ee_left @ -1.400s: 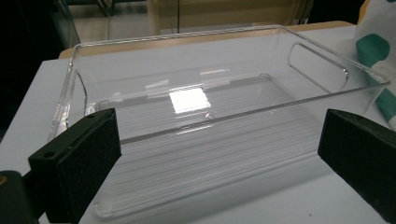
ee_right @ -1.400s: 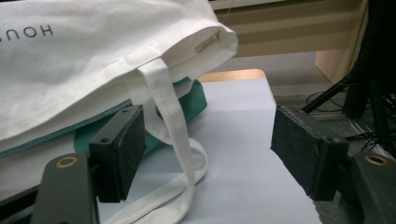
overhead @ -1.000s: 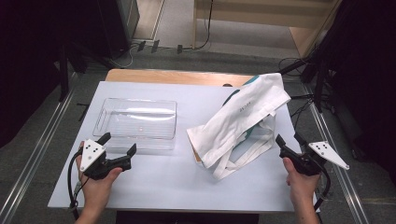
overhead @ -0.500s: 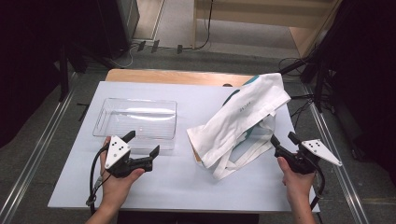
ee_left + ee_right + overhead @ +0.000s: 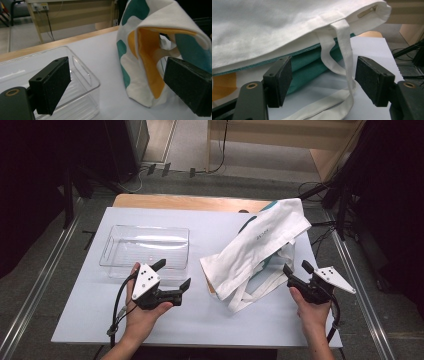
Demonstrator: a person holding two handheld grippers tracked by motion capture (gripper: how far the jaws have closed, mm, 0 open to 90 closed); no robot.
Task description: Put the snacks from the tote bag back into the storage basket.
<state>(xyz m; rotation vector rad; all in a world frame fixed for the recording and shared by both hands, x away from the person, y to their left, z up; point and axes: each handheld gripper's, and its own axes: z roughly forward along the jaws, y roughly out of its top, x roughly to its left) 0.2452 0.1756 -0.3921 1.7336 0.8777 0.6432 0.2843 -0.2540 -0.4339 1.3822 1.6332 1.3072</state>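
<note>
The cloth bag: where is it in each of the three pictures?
High view: the cloth bag lies right of centre on the table.
Left gripper view: it stands at upper right, its opening facing the camera.
Right gripper view: it spans the top.
Shared landmark: the white table.

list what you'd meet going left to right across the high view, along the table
clear plastic bin → left tongs, jaws open, beside the bin's near right corner → white tote bag lying crumpled → right tongs, jaws open at the bag's straps
</note>
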